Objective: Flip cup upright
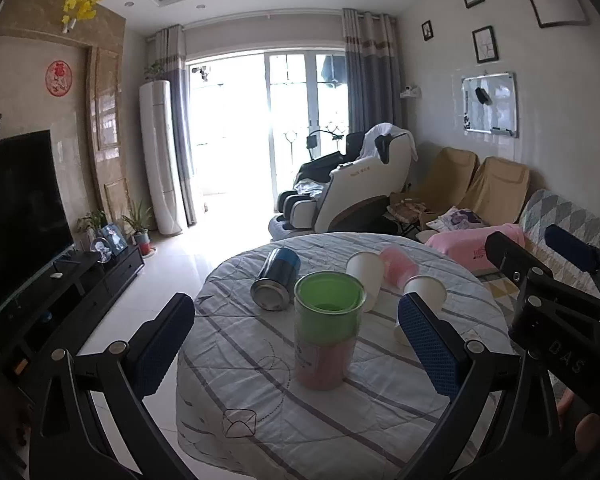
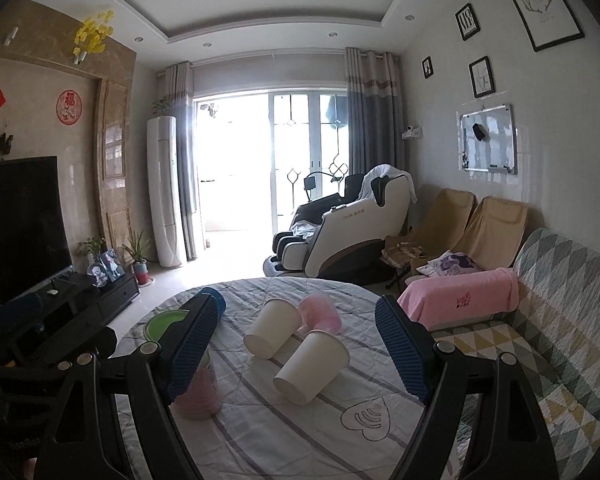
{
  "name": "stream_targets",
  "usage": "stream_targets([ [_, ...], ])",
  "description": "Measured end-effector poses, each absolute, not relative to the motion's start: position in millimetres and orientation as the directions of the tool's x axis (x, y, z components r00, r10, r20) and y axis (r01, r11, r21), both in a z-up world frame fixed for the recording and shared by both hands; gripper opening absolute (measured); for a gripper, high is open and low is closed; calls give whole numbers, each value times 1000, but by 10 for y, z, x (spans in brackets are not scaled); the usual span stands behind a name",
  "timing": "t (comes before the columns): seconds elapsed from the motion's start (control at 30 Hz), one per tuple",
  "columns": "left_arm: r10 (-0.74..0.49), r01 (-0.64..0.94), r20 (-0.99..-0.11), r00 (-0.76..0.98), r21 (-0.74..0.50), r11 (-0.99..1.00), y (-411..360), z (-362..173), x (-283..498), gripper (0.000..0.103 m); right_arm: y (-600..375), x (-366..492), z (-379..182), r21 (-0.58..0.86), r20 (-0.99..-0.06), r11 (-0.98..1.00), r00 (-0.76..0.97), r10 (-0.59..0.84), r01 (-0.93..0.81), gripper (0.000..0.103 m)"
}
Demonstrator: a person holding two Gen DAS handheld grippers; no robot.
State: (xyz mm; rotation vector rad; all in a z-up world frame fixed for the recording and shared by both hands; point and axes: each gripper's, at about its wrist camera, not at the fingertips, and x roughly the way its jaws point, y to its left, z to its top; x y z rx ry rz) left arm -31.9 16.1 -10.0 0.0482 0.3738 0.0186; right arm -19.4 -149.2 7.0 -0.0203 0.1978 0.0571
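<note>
Nearest white paper cup point(image 2: 311, 364) lies sideways between our right claw point(image 2: 298, 354) pads, released; we straddle mid-wall, squeeze gently, rotate. Left claw point(image 1: 296, 336) released around green-topped cup point(image 1: 327, 334).

The left gripper point(image 1: 296, 336) hovers with its jaws spread wide, its blue-padded fingers point(image 1: 162, 344) angling inward and holding nothing. The right gripper point(image 2: 300, 344) is likewise spread wide and bare between its fingers point(image 2: 400, 344); it shows at the right edge of the left wrist view.
</note>
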Motion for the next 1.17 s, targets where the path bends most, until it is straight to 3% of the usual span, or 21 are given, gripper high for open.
stream_targets([
  [1.17, 36, -3, -378, 925, 86, 996, 106, -215, -161, 103, -1547, 18, 6, -11, -260, 998, 964, 49, -54, 82],
])
